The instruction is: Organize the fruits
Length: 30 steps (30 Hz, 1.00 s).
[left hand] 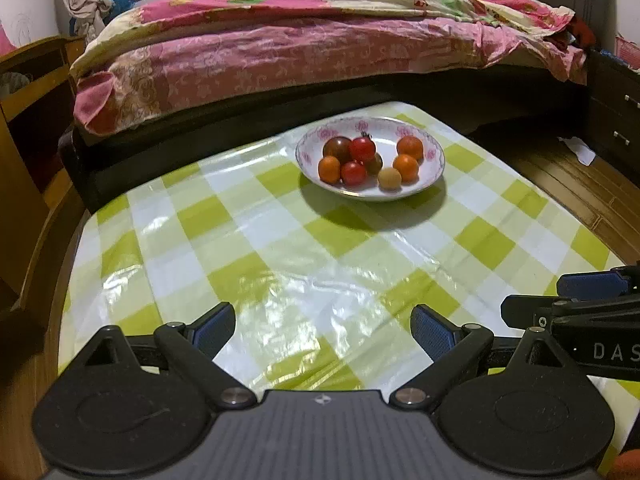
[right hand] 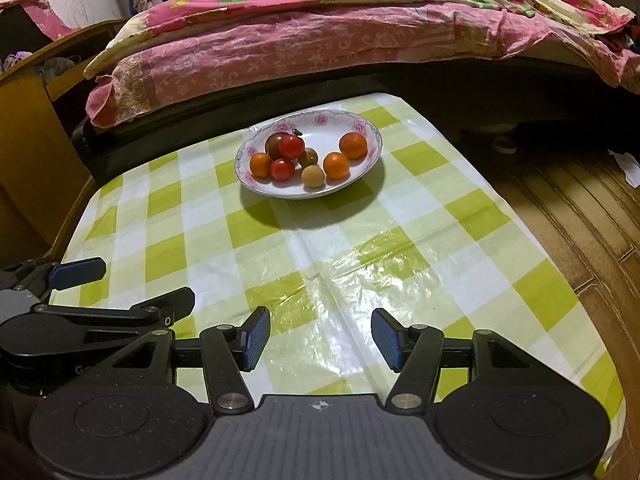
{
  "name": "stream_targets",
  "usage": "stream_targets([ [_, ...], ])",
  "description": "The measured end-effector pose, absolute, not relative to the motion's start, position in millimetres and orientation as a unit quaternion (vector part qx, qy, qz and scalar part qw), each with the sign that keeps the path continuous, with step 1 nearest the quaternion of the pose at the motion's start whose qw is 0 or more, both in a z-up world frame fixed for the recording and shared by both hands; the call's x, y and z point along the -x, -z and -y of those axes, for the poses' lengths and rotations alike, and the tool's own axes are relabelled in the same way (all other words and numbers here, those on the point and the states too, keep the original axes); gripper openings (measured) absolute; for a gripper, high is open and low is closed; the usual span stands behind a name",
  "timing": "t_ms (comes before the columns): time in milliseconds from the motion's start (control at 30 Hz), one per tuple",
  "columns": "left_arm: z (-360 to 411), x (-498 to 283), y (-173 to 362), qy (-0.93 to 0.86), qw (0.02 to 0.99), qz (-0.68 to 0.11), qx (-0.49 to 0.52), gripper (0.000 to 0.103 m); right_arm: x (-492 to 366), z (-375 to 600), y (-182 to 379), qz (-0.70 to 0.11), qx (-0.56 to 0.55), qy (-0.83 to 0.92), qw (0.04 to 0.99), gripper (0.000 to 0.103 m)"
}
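Looks close to finished: all visible fruits [right hand: 308,158] gathered in the plate [right hand: 372,136] toward the worktop [right hand: 400,240] far edge; left tool [left hand: 323,332] and right tool [right hand: 320,336] both released, grasping nothing

The tablecloth [left hand: 256,240] is glossy, checked in lime green, pale green and white. The plate [left hand: 434,156] is white with pink flowers round its rim. In it lie three orange fruits [left hand: 406,167], two bright red tomatoes [left hand: 362,149], a dark brownish-red tomato [left hand: 335,147], a dull olive-brown one [right hand: 309,156] and a pale tan fruit [left hand: 389,178]. The bedspread [left hand: 304,56] is pink with a faint floral print, with cream, green and yellow patches. Both grippers are black, with blue finger pads [right hand: 256,338].
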State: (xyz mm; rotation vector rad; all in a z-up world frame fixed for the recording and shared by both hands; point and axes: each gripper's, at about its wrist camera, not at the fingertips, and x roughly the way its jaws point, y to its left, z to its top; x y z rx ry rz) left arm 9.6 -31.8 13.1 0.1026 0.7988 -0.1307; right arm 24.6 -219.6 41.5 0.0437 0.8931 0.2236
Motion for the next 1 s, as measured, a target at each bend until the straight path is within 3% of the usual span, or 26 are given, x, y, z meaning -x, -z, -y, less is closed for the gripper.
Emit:
stream_targets([
  [1000, 35, 13, -5, 0.056, 0.914, -0.396, -0.064, 0.101, 6, 218, -34, -0.449, -0.021, -0.107, 0.887, 0.054],
])
